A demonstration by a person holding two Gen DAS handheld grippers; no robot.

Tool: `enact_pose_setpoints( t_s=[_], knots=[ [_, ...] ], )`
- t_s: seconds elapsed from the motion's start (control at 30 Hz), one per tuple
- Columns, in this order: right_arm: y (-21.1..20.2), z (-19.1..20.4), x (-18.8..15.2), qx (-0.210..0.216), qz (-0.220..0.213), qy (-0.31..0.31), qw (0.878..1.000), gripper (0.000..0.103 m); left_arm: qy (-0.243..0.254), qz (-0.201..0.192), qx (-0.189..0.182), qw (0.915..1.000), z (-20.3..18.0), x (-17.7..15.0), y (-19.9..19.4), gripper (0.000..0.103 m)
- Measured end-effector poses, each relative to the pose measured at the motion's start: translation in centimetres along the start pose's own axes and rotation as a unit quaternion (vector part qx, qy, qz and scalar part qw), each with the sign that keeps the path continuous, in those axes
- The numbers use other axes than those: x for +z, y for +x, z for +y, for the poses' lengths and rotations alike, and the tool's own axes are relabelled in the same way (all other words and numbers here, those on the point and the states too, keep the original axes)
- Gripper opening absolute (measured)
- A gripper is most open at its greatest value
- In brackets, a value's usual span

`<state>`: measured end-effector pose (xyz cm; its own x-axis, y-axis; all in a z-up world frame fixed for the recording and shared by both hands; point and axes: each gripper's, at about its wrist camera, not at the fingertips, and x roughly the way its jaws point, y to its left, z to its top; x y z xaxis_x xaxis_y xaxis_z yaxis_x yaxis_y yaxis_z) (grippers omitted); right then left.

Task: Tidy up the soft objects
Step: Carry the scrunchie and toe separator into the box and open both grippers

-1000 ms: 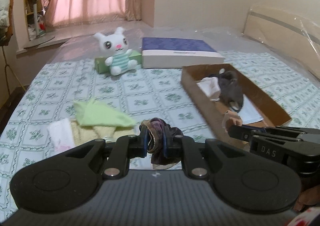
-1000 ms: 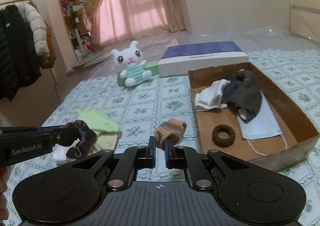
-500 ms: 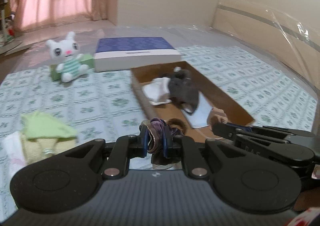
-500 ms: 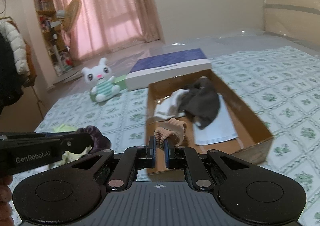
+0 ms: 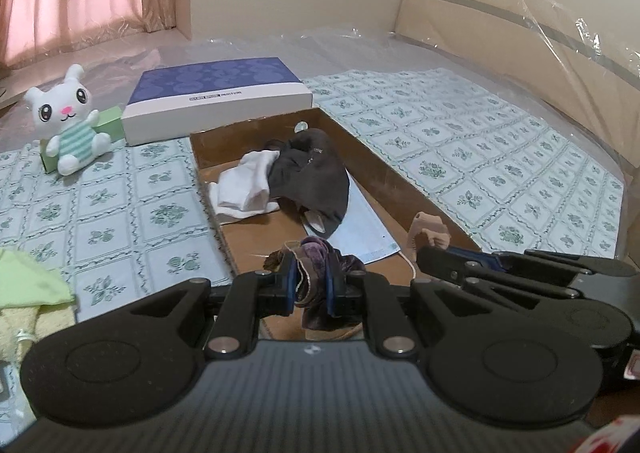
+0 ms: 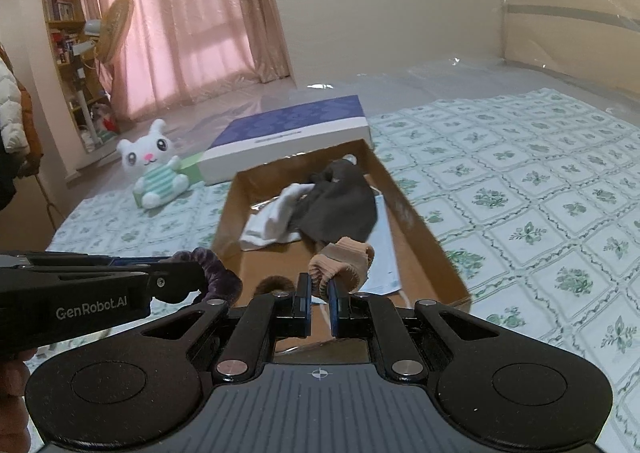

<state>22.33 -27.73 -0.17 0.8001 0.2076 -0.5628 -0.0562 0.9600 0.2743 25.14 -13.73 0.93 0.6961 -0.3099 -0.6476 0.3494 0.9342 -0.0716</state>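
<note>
My left gripper (image 5: 311,280) is shut on a purple velvet scrunchie (image 5: 318,259) and hangs over the near end of the brown cardboard tray (image 5: 396,183). My right gripper (image 6: 320,293) is shut on a beige scrunchie (image 6: 345,261), also above the tray's near end (image 6: 416,221). In the tray lie a white sock (image 5: 246,189), a dark grey cloth (image 5: 316,177), a light blue face mask (image 5: 362,231) and a brown hair tie (image 6: 274,285), partly hidden. Each gripper shows in the other's view, the right one (image 5: 424,253) at right, the left one (image 6: 200,279) at left.
A white plush rabbit (image 5: 68,121) sits against a green box (image 5: 108,123) at the far left, beside a blue and white flat box (image 5: 218,95). Green and yellow cloths (image 5: 28,289) lie at the left edge. A plastic-wrapped headboard (image 5: 520,41) rises at right.
Both grippers have travelled right across the bed, from beside the tray to above its near end, each still holding its scrunchie. The folded cloths have slid to the left edge.
</note>
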Motion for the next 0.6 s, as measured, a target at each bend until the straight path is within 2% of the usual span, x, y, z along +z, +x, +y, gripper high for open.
enact_pose_setpoints(
  t_s=[0.27,0.37,0.5,0.6],
  knots=[
    [1.2,-1.9,0.7,-0.007,0.007,-0.006,1.000,0.009,0.001,0.018,0.003,0.9998,-0.6,0.7,2.9,0.014],
    [1.6,-2.4,0.8,-0.007,0.010,-0.007,1.000,0.009,-0.001,0.026,-0.001,0.9997,-0.6,0.8,3.9,0.020],
    [2.0,-2.7,0.8,-0.004,0.015,-0.008,1.000,0.009,0.000,0.031,0.005,0.9995,-0.5,0.8,4.8,0.034],
    [2.2,-2.8,0.8,-0.004,0.018,-0.008,1.000,0.009,0.000,0.035,0.004,0.9994,-0.3,0.6,5.0,0.039]
  ],
)
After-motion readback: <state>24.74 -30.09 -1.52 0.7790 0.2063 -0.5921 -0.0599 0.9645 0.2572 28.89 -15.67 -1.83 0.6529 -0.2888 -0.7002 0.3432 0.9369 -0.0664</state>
